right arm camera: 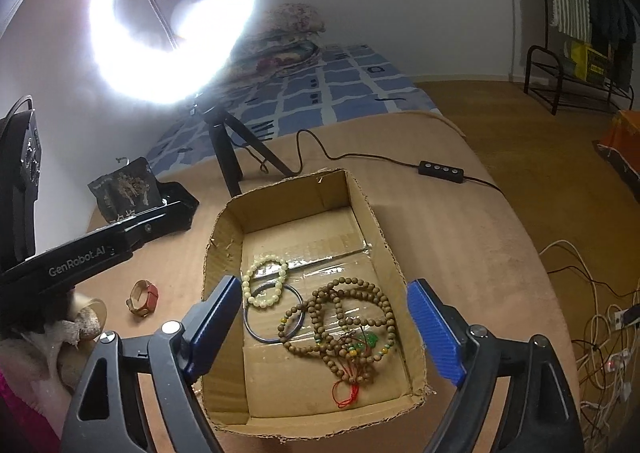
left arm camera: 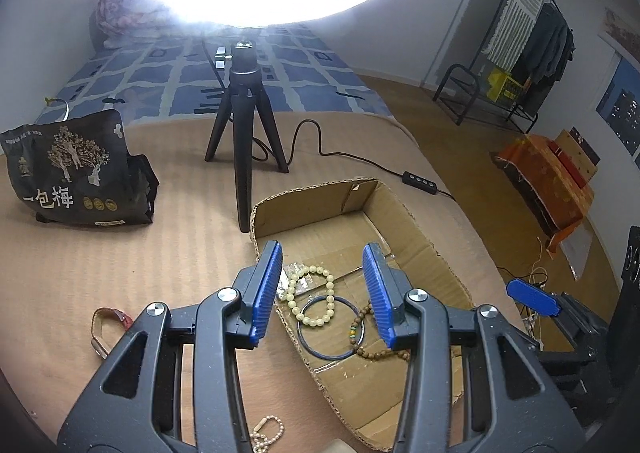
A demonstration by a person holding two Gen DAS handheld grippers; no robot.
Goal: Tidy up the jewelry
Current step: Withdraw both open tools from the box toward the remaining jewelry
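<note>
An open cardboard box (right arm camera: 360,197) (left arm camera: 416,221) lies on the tan bed cover. Inside lie a pale bead bracelet (right arm camera: 265,282) (left arm camera: 316,295), a thin blue bangle (right arm camera: 273,313) (left arm camera: 332,327) and a long brown wooden bead necklace (right arm camera: 344,325) (left arm camera: 362,333) with red cord and a green pendant. My left gripper (left arm camera: 326,293) is open and empty, above the box's left edge. My right gripper (right arm camera: 326,327) is open and empty above the box. A red-strapped watch (right arm camera: 143,298) (left arm camera: 110,327) and a small pearl chain (left arm camera: 266,433) lie outside the box on the left.
A ring light on a black tripod (left arm camera: 244,121) (right arm camera: 236,145) stands behind the box, its cable and switch (right arm camera: 441,167) trailing right. A dark snack bag (left arm camera: 76,169) sits at the left. Loose white cables (right arm camera: 600,317) lie on the floor at the right.
</note>
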